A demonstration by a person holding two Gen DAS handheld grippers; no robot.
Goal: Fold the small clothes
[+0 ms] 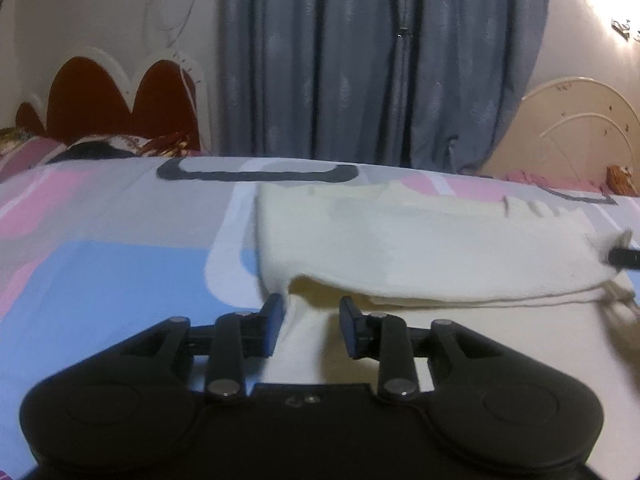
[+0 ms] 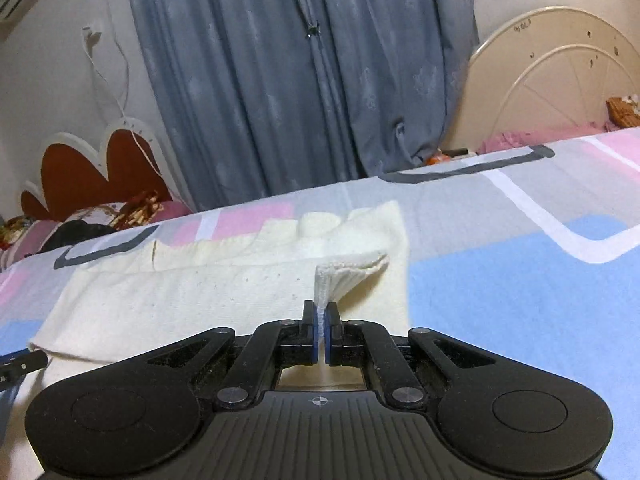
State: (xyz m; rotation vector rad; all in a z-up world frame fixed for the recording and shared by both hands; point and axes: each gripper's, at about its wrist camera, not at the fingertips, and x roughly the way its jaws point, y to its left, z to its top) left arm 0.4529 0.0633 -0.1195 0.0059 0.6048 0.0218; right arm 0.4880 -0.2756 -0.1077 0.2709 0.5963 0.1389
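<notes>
A cream knit garment (image 1: 420,240) lies spread on the patterned bedsheet (image 1: 100,272), with a folded layer lifted over its lower part. My left gripper (image 1: 312,312) is open, its jaws apart on either side of the garment's near left edge, low over the bed. In the right wrist view the same garment (image 2: 208,292) lies ahead. My right gripper (image 2: 321,320) is shut on the garment's ribbed edge (image 2: 344,280), pinching it up off the cloth. The right gripper's tip also shows in the left wrist view (image 1: 624,258) at the far right.
Blue-grey curtains (image 1: 380,60) hang behind the bed. A red and white headboard (image 1: 120,100) stands at the left with pillows below it. A cream headboard (image 2: 560,80) stands at the right. A white cable (image 2: 116,88) hangs on the wall.
</notes>
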